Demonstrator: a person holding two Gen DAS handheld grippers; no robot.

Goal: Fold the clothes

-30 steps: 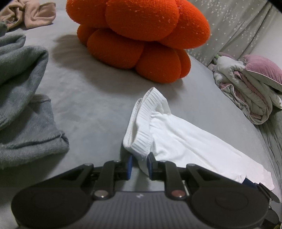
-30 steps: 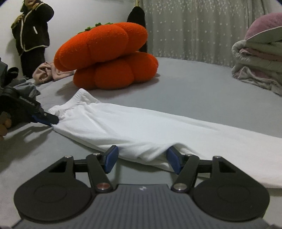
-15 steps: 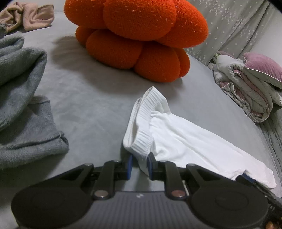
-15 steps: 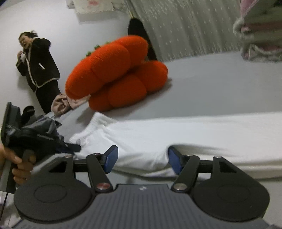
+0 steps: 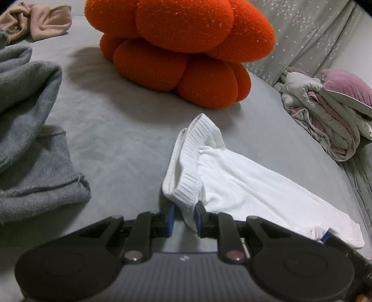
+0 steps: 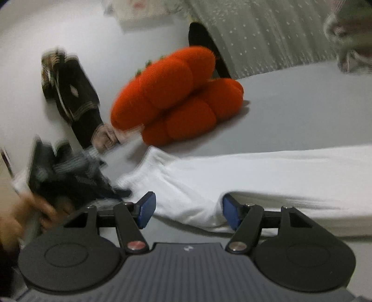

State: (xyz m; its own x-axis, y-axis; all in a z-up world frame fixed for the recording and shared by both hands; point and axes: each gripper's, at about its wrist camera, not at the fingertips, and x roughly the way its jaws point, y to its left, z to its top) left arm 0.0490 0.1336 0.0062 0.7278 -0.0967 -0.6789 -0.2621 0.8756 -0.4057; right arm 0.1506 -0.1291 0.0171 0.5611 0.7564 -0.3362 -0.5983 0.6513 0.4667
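Left wrist view shows your left tongs (image 5: 183, 220) narrowed onto the ribbed waistband corner of the white garment (image 5: 244, 185), the blue pads (image 5: 170, 219) pinching the cloth between them. That garment lies stretched across the grey bed (image 5: 121, 130), running from your left tongs away to the right, where a blue tip of the other tongs shows at its far edge. Beyond it sits an orange cushion (image 5: 186, 46), well apart from the waistband. A grey sweater (image 5: 30, 130) is heaped on the left, a pink cloth (image 5: 39, 21) lies in the far left corner, and a folded quilt (image 5: 330, 116) rests at the right.

From the right wrist, which is blurred, your right tongs (image 6: 187, 210) stand wide, pads on either side of a raised fold of the garment's near edge without pressing it. Your left hand (image 6: 25, 213) grips its tool at the left. A person in dark clothes (image 6: 69, 93) stands by the wall behind the cushion.
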